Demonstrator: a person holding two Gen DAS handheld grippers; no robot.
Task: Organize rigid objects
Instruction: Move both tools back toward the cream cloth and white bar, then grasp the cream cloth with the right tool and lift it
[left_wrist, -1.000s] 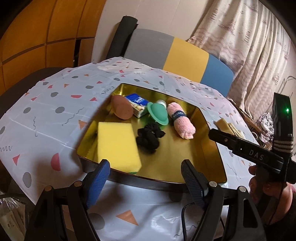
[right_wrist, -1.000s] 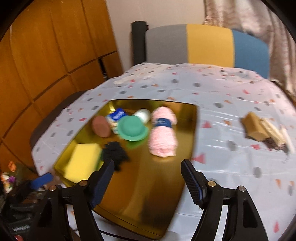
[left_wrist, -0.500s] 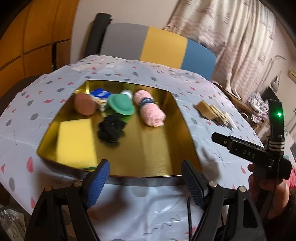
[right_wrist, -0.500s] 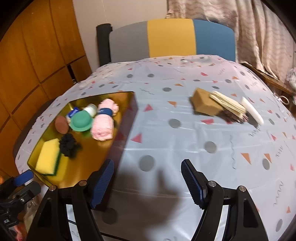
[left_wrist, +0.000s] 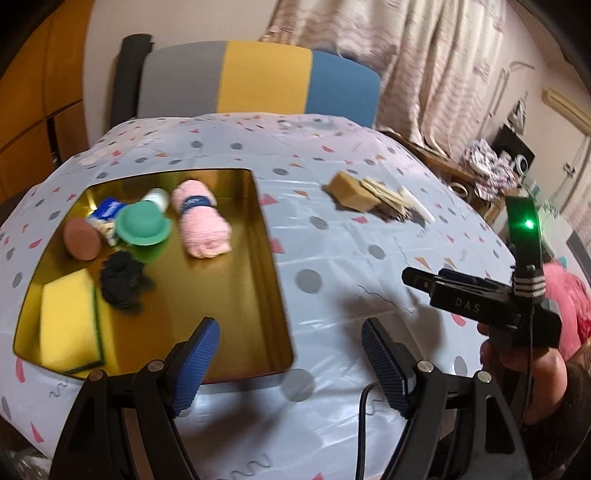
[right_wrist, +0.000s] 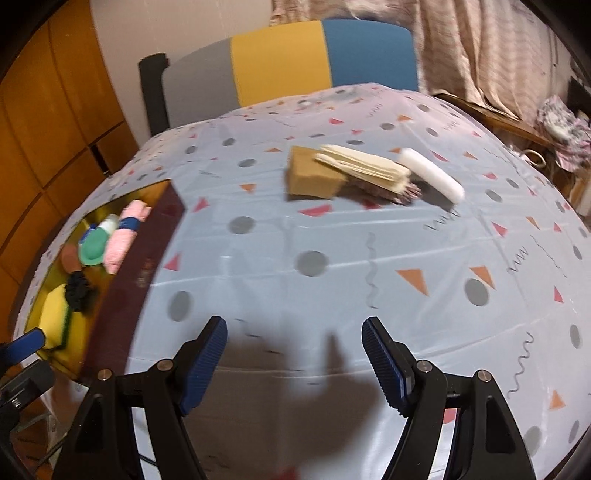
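Hovering w/ both tongs spread wide & holding nothing: right gripper over bare tablecloth, left gripper over the near right corner of the gold tin

Rigid stuff sits in a small cluster straight ahead of the right tongs, a bit to their right, well apart from the tips: brown block, stack of flat cream sticks leaning on it w/ a darker bundle underneath (too blurred to name), white cylinder just beside on the far right. Seen from the left tongs the same cluster is far ahead & off to the right, across the cloth

Tin lies to the left of the right tongs; inside it: yellow sponge, black scrunchie-like lump, green hat-shaped thing, pink rolled towel, brown disc, blue packet. Mostly soft items, so prob not the target now

Key relation: right hand is clearly nearer the cluster, so prob the one to reach. Long axes of sticks & cylinder run diagonally, near-right to far-left, across the tongs' line. Fingers look set to straddle their short width w/ maybe a slight wrist turn. Block is squat, so any angle should do
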